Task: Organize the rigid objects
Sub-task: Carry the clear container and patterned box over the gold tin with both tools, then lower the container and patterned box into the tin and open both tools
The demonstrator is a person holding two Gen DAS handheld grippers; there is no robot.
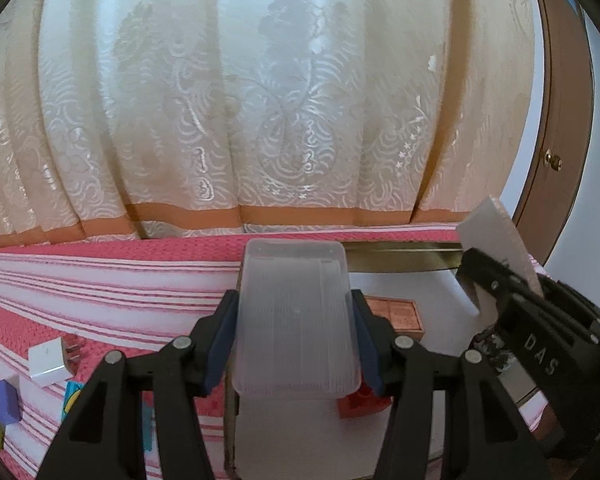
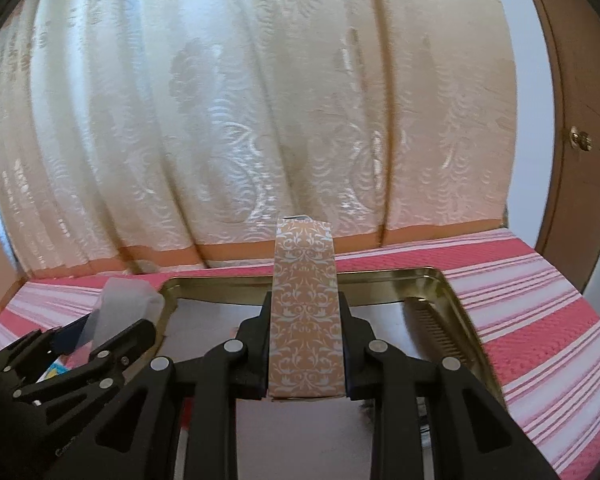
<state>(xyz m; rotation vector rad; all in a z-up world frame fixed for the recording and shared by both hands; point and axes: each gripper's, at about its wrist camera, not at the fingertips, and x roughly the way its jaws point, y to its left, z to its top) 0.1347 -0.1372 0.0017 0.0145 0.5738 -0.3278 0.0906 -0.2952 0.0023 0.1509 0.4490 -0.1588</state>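
Tray (image 2: 440,280) on striped cloth (image 2: 540,280) before curtain (image 2: 260,100); comb (image 2: 436,330) in tray at right; wooden box (image 1: 398,314) in tray; charger (image 1: 48,360) on cloth, left of tray.

Home, probably a bedroom. Cream patterned curtain (image 1: 260,100) hangs to a surface under a pink-and-white striped cloth (image 1: 100,280). Brown wooden door (image 2: 572,80) with brass knob (image 2: 580,139) at right. Gold tray (image 2: 452,304) and a charger (image 1: 49,362) on the cloth.
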